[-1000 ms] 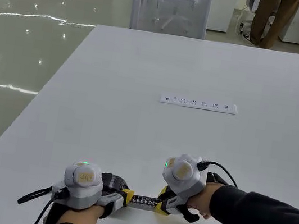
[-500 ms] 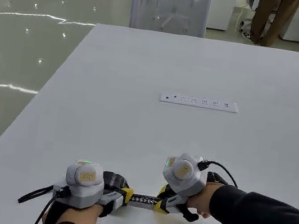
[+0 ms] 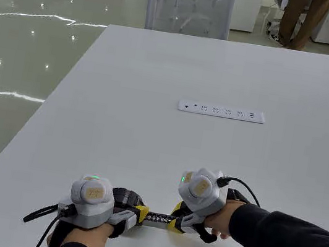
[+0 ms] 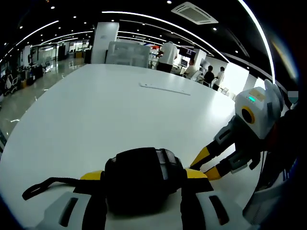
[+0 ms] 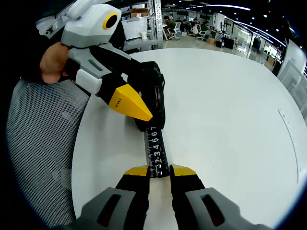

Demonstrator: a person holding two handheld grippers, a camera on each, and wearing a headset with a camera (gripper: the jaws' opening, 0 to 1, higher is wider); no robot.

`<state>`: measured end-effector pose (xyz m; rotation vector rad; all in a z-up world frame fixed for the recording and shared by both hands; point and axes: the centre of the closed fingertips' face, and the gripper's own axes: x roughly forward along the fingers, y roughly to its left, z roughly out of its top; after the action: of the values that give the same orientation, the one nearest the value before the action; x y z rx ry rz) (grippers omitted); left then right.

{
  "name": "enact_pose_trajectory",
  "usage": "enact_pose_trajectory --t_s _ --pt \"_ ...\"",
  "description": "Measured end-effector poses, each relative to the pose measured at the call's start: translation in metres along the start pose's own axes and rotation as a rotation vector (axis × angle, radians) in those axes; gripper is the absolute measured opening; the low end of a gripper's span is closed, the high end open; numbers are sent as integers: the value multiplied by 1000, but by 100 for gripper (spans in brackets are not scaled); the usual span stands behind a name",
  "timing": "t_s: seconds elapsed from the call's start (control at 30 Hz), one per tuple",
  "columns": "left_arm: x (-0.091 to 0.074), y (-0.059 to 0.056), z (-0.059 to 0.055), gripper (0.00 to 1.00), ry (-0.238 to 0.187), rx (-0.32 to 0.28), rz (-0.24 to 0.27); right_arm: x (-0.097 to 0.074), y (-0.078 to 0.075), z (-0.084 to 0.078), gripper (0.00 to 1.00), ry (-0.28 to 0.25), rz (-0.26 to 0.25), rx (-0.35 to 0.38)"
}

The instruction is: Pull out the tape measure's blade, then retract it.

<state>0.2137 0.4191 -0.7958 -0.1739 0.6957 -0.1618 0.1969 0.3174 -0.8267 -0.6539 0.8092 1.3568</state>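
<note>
A black tape measure case [image 4: 144,178] sits clamped between the yellow-tipped jaws of my left gripper [image 3: 134,214], low on the white table [image 3: 222,76]. Its dark blade [image 5: 156,151] with white numbers runs a short way out of the case [image 5: 152,93] to my right gripper [image 5: 159,171], which is shut on the blade's end. In the head view the blade [image 3: 157,218] spans the small gap between the two grippers, with my right gripper [image 3: 172,222] to the right of it. The other gripper's yellow fingers [image 4: 207,160] reach in from the right of the left gripper view.
A white power strip [image 3: 221,111] lies flat in the middle of the table. A mesh chair [image 3: 189,5] stands at the far edge, with people behind it. The table's left edge drops to a glossy floor [image 3: 20,44]. A black cable [image 3: 37,213] trails by my left hand.
The two grippers have drawn slightly closer, so the exposed blade looks a little shorter. The head camera has shifted a bit.
</note>
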Motion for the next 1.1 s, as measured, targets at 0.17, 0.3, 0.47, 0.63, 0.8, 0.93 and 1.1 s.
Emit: enact_pose_trajectory --t_s 0.17,0.3,0.47,0.63,0.8,0.93,1.1 --pt "0 1 0 58 0 0 -5 3 1 2 13 -6 2 -6" --pt "0 0 0 58 -2 2 -9 4 1 5 13 -18 5 3" --pt "0 0 1 58 -7 -1 -8 5 0 8 13 -23 3 5" --pt "0 0 1 58 -9 -1 -12 8 1 11 13 -30 3 5" --pt "0 0 1 58 -7 -4 -14 11 1 15 13 -25 6 -1" --pt "0 0 1 58 -6 -4 -15 14 1 18 13 -28 7 1" --pt "0 0 1 58 -7 -6 -16 9 -1 14 15 -33 1 -9"
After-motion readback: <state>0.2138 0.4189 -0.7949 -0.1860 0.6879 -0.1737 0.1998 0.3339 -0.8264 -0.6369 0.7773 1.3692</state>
